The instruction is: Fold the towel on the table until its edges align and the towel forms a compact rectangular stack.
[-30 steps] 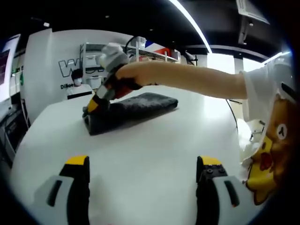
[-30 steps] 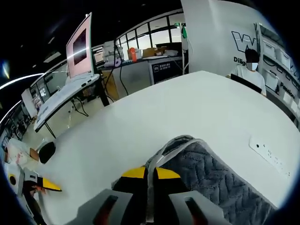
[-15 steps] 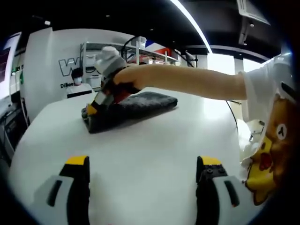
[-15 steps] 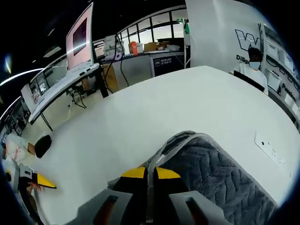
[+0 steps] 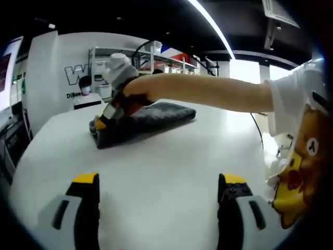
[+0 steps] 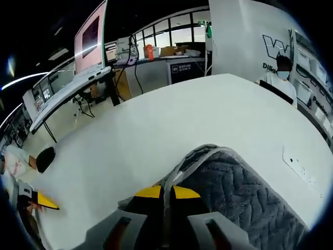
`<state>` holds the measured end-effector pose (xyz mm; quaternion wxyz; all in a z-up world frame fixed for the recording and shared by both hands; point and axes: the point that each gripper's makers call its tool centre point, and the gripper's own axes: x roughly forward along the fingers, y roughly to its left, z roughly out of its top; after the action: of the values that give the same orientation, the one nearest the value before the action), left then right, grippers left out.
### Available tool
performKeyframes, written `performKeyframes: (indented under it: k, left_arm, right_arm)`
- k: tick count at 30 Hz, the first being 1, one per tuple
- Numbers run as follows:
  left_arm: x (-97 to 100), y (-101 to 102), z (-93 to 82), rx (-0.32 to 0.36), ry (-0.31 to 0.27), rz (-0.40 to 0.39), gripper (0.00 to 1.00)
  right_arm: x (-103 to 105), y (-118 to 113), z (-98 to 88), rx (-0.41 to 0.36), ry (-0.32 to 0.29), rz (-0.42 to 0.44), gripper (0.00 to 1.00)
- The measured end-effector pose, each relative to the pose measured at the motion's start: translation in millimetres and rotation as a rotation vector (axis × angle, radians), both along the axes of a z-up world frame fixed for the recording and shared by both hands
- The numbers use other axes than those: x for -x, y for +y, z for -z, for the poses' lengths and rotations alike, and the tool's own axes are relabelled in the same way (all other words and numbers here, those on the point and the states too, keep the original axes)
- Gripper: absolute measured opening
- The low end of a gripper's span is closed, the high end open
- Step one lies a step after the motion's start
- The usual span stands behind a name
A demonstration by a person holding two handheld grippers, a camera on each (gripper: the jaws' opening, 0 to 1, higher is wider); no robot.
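Observation:
A dark grey quilted towel (image 5: 143, 121) lies folded into a long stack on the white table (image 5: 166, 166), far across it in the left gripper view. My right gripper (image 5: 100, 122) is at the towel's left end there, held by a bare arm (image 5: 208, 91). In the right gripper view the jaws are shut on the towel's pale-trimmed edge (image 6: 179, 169), with the grey towel (image 6: 239, 203) spreading to the right. My left gripper (image 5: 157, 182) stands open over bare table near me, well short of the towel, with nothing between its fingers.
A white wall with black lettering (image 5: 78, 73) and shelves (image 5: 156, 54) stands behind the table. A seated person (image 6: 283, 78) is at the far edge. A power strip (image 6: 299, 166) is set in the table. Desks with a monitor (image 6: 91, 44) lie beyond.
My right gripper has slid slightly further along the towel's left end, keeping its hold on the edge. The left gripper has stayed still and open.

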<state>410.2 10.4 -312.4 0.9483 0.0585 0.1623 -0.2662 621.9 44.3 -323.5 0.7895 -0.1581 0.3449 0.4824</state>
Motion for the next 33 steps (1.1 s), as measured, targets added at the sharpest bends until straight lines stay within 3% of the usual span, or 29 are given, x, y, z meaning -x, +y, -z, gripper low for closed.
performKeyframes:
  k: [15, 24, 33]
  left_arm:
    - [3.0, -2.5, -0.6, -0.003, -0.002, 0.001, 0.99]
    - [4.6, -5.7, -1.3, -0.004, -0.003, 0.008, 0.99]
    - [6.4, -5.4, -5.0, -0.006, -0.008, 0.005, 0.99]
  right_arm:
    - [-4.0, 4.3, -0.3, -0.019, 0.01, -0.022, 0.09]
    - [1.4, 7.2, -1.7, -0.024, 0.001, -0.073, 0.18]
    - [16.0, 6.6, -12.2, -0.058, -0.017, -0.136, 0.33]
